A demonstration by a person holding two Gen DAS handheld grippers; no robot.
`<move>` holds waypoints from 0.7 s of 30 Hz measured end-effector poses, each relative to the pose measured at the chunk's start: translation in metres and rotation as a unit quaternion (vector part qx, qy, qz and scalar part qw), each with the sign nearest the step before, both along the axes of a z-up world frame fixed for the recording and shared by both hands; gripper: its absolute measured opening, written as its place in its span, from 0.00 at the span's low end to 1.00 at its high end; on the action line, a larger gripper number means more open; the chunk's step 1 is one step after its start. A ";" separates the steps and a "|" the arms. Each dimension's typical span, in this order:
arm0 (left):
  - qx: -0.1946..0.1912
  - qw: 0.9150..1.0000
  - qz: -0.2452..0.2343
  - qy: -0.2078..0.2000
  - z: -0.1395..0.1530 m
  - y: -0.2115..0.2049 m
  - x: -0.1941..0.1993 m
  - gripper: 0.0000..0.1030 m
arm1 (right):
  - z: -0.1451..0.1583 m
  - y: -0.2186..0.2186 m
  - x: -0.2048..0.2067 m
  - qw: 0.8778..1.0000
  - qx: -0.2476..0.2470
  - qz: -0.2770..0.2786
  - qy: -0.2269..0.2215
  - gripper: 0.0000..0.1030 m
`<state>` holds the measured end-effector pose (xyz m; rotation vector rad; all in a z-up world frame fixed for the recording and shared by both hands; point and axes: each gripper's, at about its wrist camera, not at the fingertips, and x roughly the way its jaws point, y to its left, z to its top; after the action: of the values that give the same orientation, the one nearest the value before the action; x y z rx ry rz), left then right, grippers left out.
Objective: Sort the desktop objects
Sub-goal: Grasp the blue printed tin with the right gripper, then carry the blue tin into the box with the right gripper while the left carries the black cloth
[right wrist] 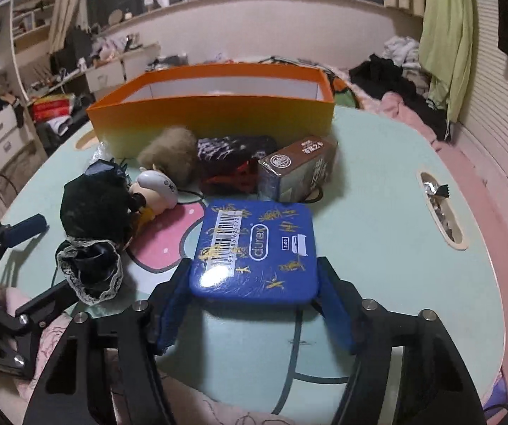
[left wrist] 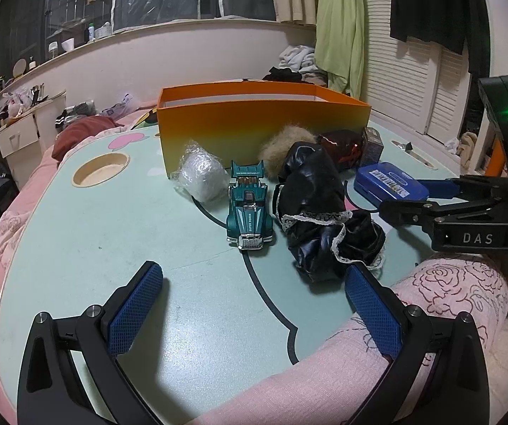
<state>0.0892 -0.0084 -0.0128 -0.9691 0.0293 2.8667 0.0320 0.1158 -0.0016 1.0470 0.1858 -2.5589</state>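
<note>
My right gripper [right wrist: 255,265] is shut on the near end of a flat blue tin [right wrist: 257,248] that lies on the pale green table [right wrist: 378,212], one pad against each side. In the left wrist view the tin [left wrist: 388,182] sits at the right with the right gripper [left wrist: 406,196] around it. My left gripper [left wrist: 253,271] hangs open over the table's near part with nothing between its pads. Beyond it stand a teal toy car [left wrist: 250,209], a white wrapped roll [left wrist: 202,177] and a black lace-trimmed cloth [left wrist: 317,212]. An orange box [left wrist: 254,124] stands open at the back.
In front of the orange box [right wrist: 211,117] lie a furry ball [right wrist: 168,156], a dark red-and-black packet [right wrist: 232,163] and a brown carton [right wrist: 296,170]. A small figurine [right wrist: 154,184] lies by the cloth. The table has a round cup hole [left wrist: 100,169] and a slot [right wrist: 441,209]. A pink sleeve [left wrist: 448,283] crosses the near edge.
</note>
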 end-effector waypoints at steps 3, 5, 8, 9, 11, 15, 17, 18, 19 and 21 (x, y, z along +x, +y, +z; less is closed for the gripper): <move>0.018 1.000 -0.005 0.010 0.002 -0.005 0.004 0.99 | 0.001 0.000 0.003 1.000 -0.012 0.008 0.007 0.65; 0.027 0.999 -0.009 0.026 0.007 -0.006 0.010 0.99 | 0.002 0.006 0.005 0.999 -0.031 0.007 0.010 0.65; -0.004 0.998 -0.018 0.057 0.017 0.006 0.018 0.99 | 0.006 0.012 0.009 0.998 -0.052 0.004 0.022 0.65; -0.031 0.997 -0.024 0.065 0.020 0.015 0.017 0.99 | 0.007 0.012 0.011 0.998 -0.059 0.005 0.026 0.65; -0.064 0.994 -0.042 0.075 0.024 0.032 0.016 0.93 | 0.010 0.014 0.014 0.997 -0.072 0.007 0.034 0.65; -0.072 0.993 -0.067 0.059 0.033 0.049 0.000 0.79 | 0.013 0.016 0.018 0.995 -0.085 0.006 0.043 0.65; -0.073 0.995 -0.071 0.022 0.031 0.053 -0.016 0.72 | 0.013 0.017 0.018 0.995 -0.090 0.005 0.041 0.65; -0.071 0.995 -0.072 0.005 0.029 0.054 -0.023 0.63 | 0.012 0.017 0.017 0.995 -0.090 0.006 0.039 0.65; -0.066 0.995 -0.073 -0.017 0.026 0.053 -0.031 0.54 | 0.012 0.017 0.018 0.995 -0.090 0.006 0.038 0.65; -0.062 0.995 -0.072 -0.031 0.023 0.051 -0.035 0.46 | 0.012 0.017 0.018 0.995 -0.089 0.007 0.038 0.65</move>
<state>0.0539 0.0422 0.0104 -1.0319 0.2642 2.7298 0.0503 0.1330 0.0100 0.8798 -0.0163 -2.5505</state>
